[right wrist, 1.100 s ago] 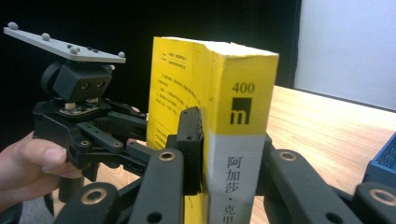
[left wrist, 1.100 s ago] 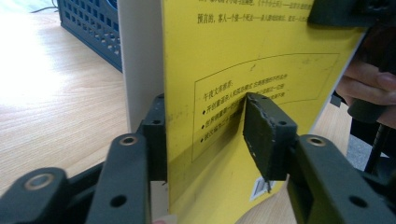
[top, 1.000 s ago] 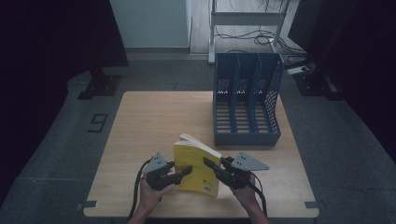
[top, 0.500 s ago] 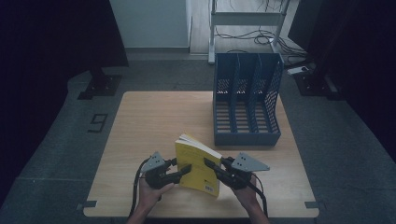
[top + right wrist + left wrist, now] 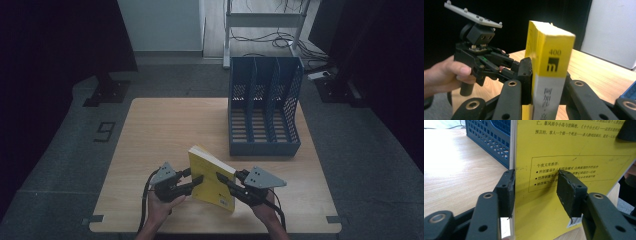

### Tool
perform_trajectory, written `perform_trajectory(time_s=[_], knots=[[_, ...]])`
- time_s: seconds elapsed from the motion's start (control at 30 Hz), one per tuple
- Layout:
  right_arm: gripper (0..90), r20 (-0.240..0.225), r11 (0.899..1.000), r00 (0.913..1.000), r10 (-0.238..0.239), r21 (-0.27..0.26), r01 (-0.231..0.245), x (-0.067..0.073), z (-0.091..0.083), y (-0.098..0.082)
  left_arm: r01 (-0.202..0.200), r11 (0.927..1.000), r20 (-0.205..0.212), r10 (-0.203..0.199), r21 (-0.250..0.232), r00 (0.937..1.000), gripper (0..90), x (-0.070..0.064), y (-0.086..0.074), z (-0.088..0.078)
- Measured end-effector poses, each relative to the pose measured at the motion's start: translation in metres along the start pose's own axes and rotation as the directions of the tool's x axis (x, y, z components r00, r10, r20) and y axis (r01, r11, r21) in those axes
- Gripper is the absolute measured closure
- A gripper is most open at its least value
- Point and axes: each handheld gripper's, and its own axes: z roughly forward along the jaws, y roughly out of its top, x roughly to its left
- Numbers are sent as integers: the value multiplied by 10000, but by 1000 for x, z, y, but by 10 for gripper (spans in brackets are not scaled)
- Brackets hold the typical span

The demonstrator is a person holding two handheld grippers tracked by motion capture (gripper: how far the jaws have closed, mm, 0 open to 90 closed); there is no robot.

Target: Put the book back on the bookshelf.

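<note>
While right tool (image 5: 544, 82) clamps yellow book (image 5: 549, 67) marked "400", left tool (image 5: 536, 192) loosely straddles it

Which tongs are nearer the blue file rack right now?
Right. The right tongs clamp the yellow book just below the blue file rack; the left tongs sit farther left, across the book.

Both grippers are black, chunky linkage jaws with brass-ish rivets; left gripper (image 5: 192, 181) and right gripper (image 5: 226, 183) each carry a grey triangular plate plus black cable.
</note>
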Motion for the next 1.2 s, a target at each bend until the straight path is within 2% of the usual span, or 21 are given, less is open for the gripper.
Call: perform_trajectory(time_s=[0.13, 0.2, 0.33, 0.7, 0.9, 1.0, 1.2], knots=[[718, -22, 10000, 10000, -20, -3, 20, 3, 1, 2, -170, 9998, 413, 175, -102, 9990, 534, -5, 1, 1], [715, -95, 10000, 9999, 61, -52, -62, 3, 2, 2, -384, 9993, 426, 384, -6, 9984, 537, -9, 2, 2], [728, 66, 10000, 10000, -13, 23, 12, 5, 2, 3, -174, 9998, 567, 179, -82, 9982, 534, -7, 1, 2], [742, 198, 9982, 9980, 605, -34, -604, 0, 3, 2, 115, 9999, 393, -114, -48, 9992, 495, -2, -1, 4], [744, 219, 9983, 9981, 577, -81, -576, 1, 3, 2, 133, 9999, 389, -131, -53, 9992, 482, -2, -1, 4], [745, 107, 9965, 9964, 836, -60, -835, 1, 2, 3, 160, 9998, 406, -157, -74, 9991, 477, -1, -1, 3], [746, 298, 9966, 9962, 820, -71, -819, 1, 2, 3, 225, 9996, 380, -219, -143, 9990, 475, 0, -1, 2]])
